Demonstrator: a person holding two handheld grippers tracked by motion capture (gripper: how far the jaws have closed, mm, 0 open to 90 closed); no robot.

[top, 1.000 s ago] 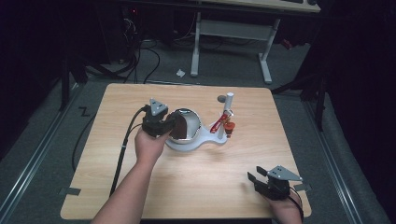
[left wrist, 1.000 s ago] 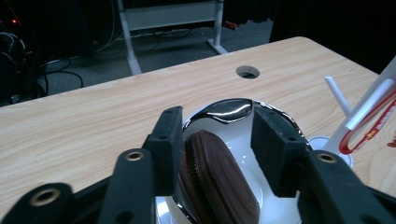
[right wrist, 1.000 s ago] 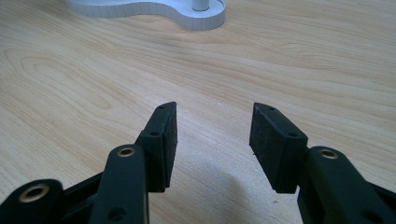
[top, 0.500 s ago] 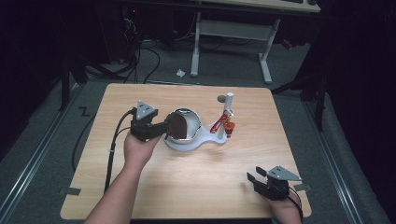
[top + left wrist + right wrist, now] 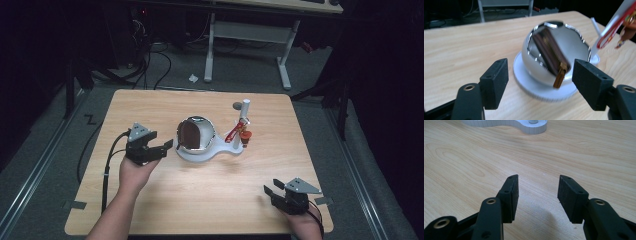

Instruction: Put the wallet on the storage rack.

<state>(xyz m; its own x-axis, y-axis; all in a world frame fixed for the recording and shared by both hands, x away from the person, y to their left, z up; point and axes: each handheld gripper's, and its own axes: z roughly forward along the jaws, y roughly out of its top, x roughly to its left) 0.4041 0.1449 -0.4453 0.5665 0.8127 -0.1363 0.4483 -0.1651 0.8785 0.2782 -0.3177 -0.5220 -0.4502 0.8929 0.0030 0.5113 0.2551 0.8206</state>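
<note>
A shiny metal bowl (image 5: 204,131) lies tipped on a white base (image 5: 215,154) mid-table, its mouth facing left. A brown strip-like object (image 5: 189,135) leans inside it, seen close up as the brown object (image 5: 560,75) in the bowl (image 5: 574,42) on the base (image 5: 534,90). My left gripper (image 5: 167,146) hovers open just left of the bowl, clear of it; in its own view the left gripper (image 5: 541,68) frames the bowl with nothing held. My right gripper (image 5: 270,192) rests open near the front right edge, and the right gripper (image 5: 537,187) is empty over bare wood.
A white post (image 5: 244,116) rises from the base's right end, with a red tag and small trinkets (image 5: 236,133) hanging on it; the red tag (image 5: 614,32) is also in the left gripper view. The base's edge (image 5: 524,126) lies far ahead of the right gripper. The table (image 5: 210,195) is light wood.
My left gripper has drawn back to the left and toward the person, away from the bowl it was against. The bowl's brown inside now shows. The right gripper has not moved.
</note>
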